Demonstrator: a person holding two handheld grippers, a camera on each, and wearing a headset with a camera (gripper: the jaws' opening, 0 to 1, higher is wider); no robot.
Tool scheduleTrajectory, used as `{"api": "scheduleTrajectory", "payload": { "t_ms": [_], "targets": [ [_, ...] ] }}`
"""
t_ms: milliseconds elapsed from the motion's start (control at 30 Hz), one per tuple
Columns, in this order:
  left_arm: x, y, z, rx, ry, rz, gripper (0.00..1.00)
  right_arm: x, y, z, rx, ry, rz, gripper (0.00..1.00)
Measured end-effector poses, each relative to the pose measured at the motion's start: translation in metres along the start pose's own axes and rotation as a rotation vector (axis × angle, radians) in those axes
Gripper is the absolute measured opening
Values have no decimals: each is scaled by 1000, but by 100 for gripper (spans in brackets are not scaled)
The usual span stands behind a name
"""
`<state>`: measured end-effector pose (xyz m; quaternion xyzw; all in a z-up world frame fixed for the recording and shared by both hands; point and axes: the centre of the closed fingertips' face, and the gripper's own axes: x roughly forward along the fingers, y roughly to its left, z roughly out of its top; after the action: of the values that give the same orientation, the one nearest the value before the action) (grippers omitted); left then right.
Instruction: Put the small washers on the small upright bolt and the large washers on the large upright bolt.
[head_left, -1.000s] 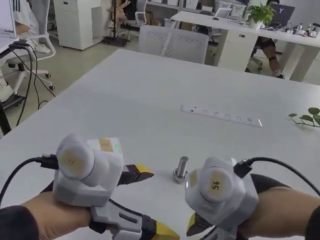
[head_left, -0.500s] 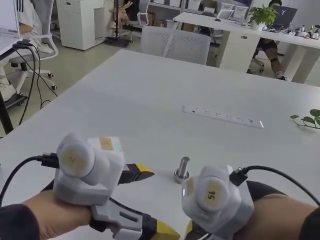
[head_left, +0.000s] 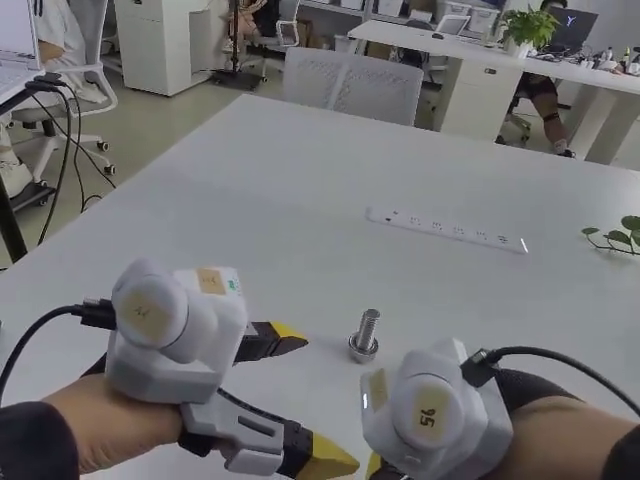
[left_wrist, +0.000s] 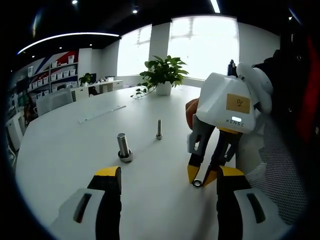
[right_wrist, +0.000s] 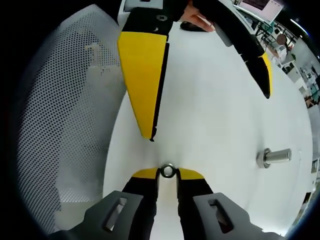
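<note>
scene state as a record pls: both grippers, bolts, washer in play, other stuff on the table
left gripper: open, holds nothing, hovers over the table
right gripper: shut on a washer, tips pointing down close to the table
washer size: cannot tell
large bolt: upright, wider ring at base, head or washer unclear
small bolt: upright, beyond the large bolt
power strip: flat, far side of table
plant: potted, far end

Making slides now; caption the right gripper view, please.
Right hand-held gripper shut on a washer at the white table, an upright bolt nearby.
</note>
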<state>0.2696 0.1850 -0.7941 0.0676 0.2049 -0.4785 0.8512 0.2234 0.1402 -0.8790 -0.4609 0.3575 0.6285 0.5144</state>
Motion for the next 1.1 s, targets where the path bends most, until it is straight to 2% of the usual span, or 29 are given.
{"api": "scheduleTrajectory", "payload": {
  "t_ms": [467, 1100],
  "targets": [
    [0, 0, 1, 0, -3, 1, 78, -2, -8, -6, 55, -4, -2, 13],
    [3, -1, 0, 2, 6, -13, 78, -23, -32, -61, 178, 56, -55, 13]
  ]
}}
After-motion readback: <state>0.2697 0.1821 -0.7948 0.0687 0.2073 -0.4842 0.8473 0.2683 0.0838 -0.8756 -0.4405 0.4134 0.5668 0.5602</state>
